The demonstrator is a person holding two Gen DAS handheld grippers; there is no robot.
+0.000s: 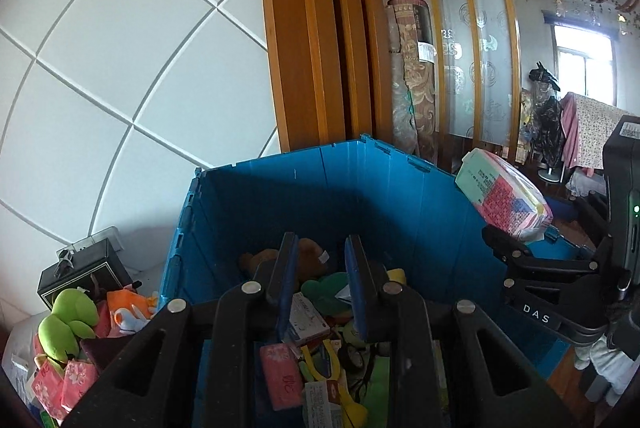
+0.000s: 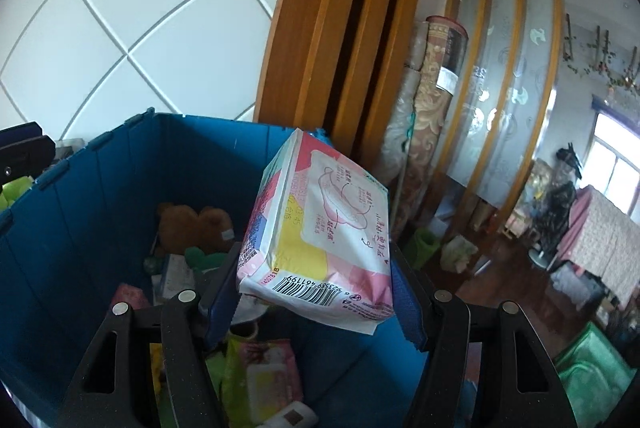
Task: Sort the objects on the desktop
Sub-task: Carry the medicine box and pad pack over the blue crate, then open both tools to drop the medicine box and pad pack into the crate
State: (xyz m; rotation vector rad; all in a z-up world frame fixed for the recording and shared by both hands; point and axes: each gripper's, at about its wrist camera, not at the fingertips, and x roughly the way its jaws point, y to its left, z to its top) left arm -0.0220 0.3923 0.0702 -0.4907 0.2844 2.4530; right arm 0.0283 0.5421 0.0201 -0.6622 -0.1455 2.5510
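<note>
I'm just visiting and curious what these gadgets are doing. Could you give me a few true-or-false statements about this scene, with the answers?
1. The right gripper is clamped on a pink and white soft pack. True.
2. The blue crate is empty. False: it holds a brown plush toy, boxes and packets.
3. The left gripper carries a green toy. False: nothing is between its fingers.
4. A green plush frog lies outside the crate. True.
5. The pack already rests on the crate's floor. False: it is held up at the rim.
</note>
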